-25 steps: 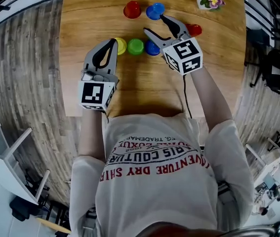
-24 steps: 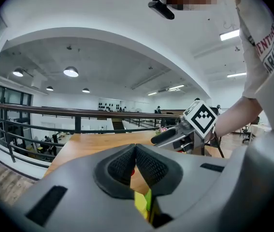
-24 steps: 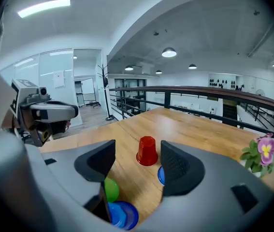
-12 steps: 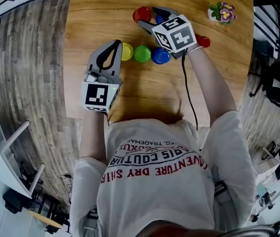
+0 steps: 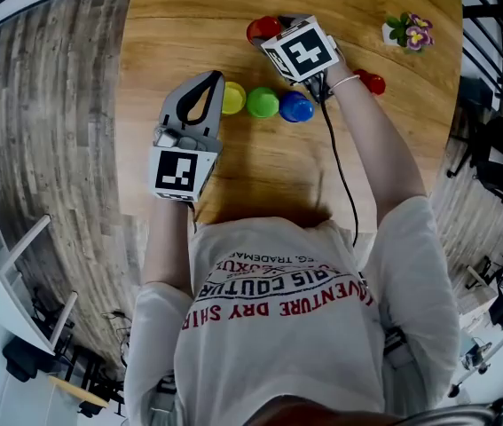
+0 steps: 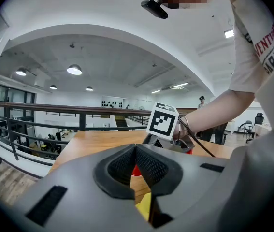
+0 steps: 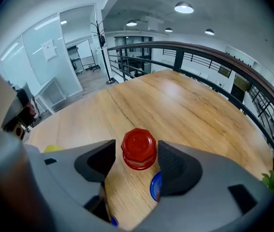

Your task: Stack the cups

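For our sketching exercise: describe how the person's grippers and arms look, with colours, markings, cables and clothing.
The left gripper and right gripper are grey moulded shells with black ribbed pads, each carrying a white cube with black square markers. A black cable trails from the right one. The person wears a white short-sleeved T-shirt with red print.

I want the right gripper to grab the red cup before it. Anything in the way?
Nothing visible. The red cup shows between the open jaws of the right gripper, with bare table around it. A blue cup lies beside it, under one jaw.
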